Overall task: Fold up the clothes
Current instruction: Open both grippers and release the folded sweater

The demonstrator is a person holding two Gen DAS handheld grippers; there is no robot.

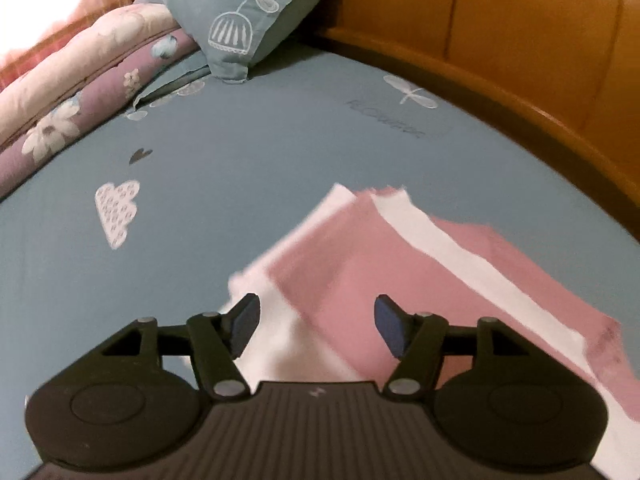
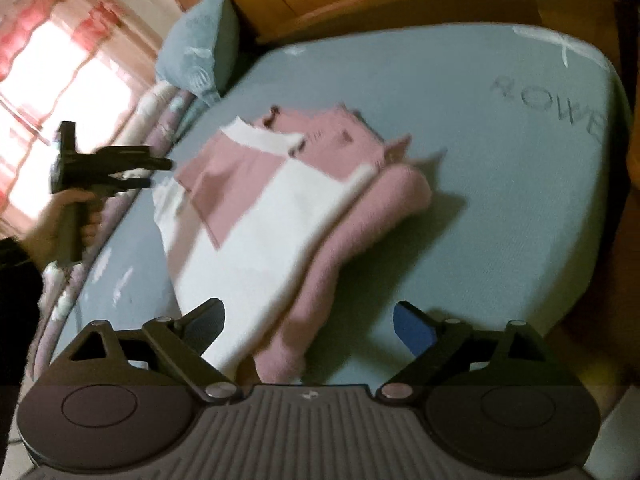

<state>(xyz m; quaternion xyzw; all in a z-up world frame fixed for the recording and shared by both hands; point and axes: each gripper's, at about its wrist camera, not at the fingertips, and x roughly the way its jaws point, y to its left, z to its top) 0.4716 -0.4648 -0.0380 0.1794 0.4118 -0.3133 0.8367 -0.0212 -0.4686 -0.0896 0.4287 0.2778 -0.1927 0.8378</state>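
Left wrist view: the left gripper (image 1: pixel 316 326) hangs over the bed, jaws apart, pads pressing on nothing, and the pink and white garment (image 1: pixel 360 264) lies on the blue sheet (image 1: pixel 240 160) just below and ahead of the fingers, blurred at its edges. A blue pillow (image 1: pixel 244 20) with a white print leans at the head of the bed against the wooden headboard (image 1: pixel 500 32), and a floral quilt (image 1: pixel 80 100) runs along the far left side. Right wrist view: the right gripper (image 2: pixel 310 330) stands wide, nothing clamped; the near end of the garment (image 2: pixel 288 208) lies between and just ahead of its fingers, folded into a rough bundle on the sheet (image 2: pixel 500 200). Off to the left, a hand (image 2: pixel 60 220) holds the left gripper (image 2: pixel 158 172) above the sheet beside the garment's far side, clear of the cloth.
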